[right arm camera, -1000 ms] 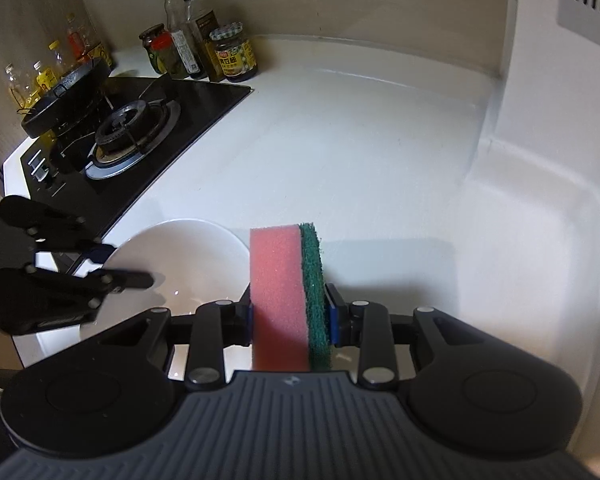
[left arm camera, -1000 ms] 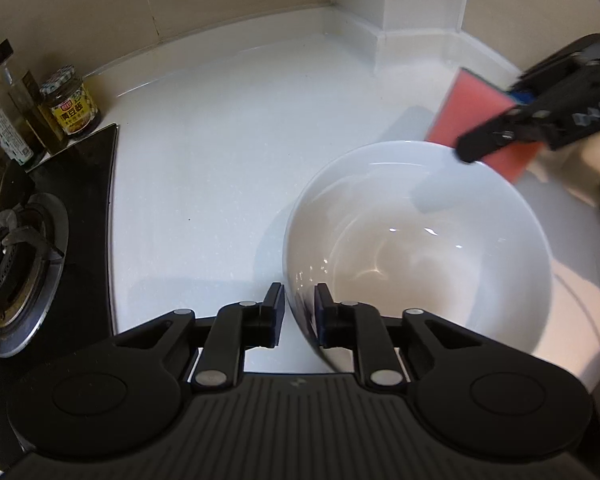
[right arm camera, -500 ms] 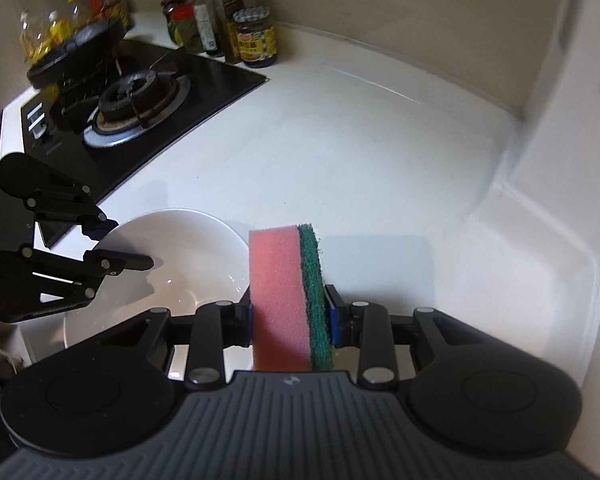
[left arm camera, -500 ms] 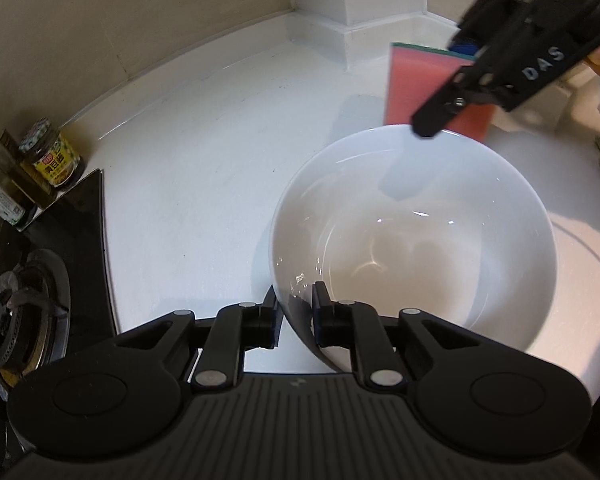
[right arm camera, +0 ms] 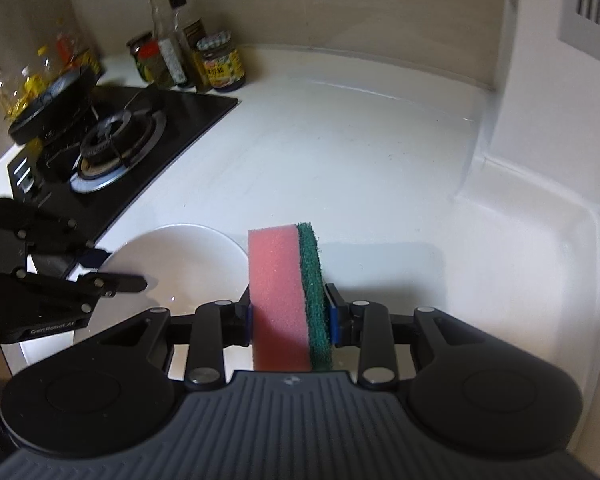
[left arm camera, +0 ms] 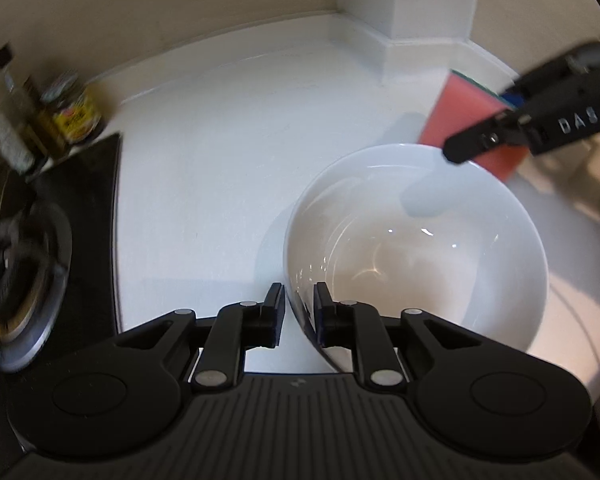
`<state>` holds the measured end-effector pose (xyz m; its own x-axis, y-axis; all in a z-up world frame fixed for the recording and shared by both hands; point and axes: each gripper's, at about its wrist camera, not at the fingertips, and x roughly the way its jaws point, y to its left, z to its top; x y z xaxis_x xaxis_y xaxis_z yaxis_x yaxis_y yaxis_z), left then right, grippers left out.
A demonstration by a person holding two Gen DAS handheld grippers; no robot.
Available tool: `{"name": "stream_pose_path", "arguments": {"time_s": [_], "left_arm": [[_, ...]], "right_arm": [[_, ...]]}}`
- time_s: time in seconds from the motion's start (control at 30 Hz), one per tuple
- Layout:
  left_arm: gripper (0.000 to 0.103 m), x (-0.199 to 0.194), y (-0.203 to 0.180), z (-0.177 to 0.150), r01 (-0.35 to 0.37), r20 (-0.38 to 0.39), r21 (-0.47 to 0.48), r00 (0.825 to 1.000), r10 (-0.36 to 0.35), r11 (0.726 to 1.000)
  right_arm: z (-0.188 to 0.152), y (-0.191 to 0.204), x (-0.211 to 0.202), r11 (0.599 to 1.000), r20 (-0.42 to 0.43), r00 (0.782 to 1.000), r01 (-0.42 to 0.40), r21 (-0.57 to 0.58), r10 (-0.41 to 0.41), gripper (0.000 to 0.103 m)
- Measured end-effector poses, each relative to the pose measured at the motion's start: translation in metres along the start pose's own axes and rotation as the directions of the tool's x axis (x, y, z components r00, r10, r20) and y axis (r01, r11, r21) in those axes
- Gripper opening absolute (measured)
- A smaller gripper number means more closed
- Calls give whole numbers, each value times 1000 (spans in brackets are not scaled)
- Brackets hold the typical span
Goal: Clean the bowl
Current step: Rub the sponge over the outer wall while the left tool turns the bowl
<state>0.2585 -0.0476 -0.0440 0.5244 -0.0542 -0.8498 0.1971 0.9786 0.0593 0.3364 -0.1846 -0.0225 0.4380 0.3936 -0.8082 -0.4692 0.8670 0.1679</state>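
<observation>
A white bowl [left arm camera: 416,248] is held over the white counter. My left gripper [left arm camera: 299,312] is shut on the bowl's near rim, one finger inside and one outside. The bowl also shows in the right wrist view [right arm camera: 184,260], with the left gripper [right arm camera: 116,272] at its left edge. My right gripper [right arm camera: 290,312] is shut on a pink sponge with a green scouring side [right arm camera: 286,296]. In the left wrist view the sponge [left arm camera: 464,120] hangs just beyond the bowl's far right rim, apart from it.
A black gas hob [right arm camera: 112,148] with a burner lies to the left. A black pan [right arm camera: 56,100] sits on it. Several bottles and jars [right arm camera: 192,60] stand at the back wall. A white wall corner [right arm camera: 540,128] rises on the right.
The left wrist view has swung, so the hob and jars come back into sight on the left. The sponge has shifted right and a little away from the bowl's rim.
</observation>
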Motion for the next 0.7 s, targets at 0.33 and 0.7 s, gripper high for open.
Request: {"name": "stream_pose_path", "arguments": {"time_s": [0.33, 0.7], "left_arm": [[14, 11, 1, 8, 78, 22, 283, 996, -87, 956], [22, 11, 4, 3, 22, -41, 61, 999, -19, 998]], "right_arm": [[10, -3, -3, 995, -81, 995, -62, -79, 56, 28], [19, 5, 9, 996, -52, 998, -36, -76, 32, 28]]}}
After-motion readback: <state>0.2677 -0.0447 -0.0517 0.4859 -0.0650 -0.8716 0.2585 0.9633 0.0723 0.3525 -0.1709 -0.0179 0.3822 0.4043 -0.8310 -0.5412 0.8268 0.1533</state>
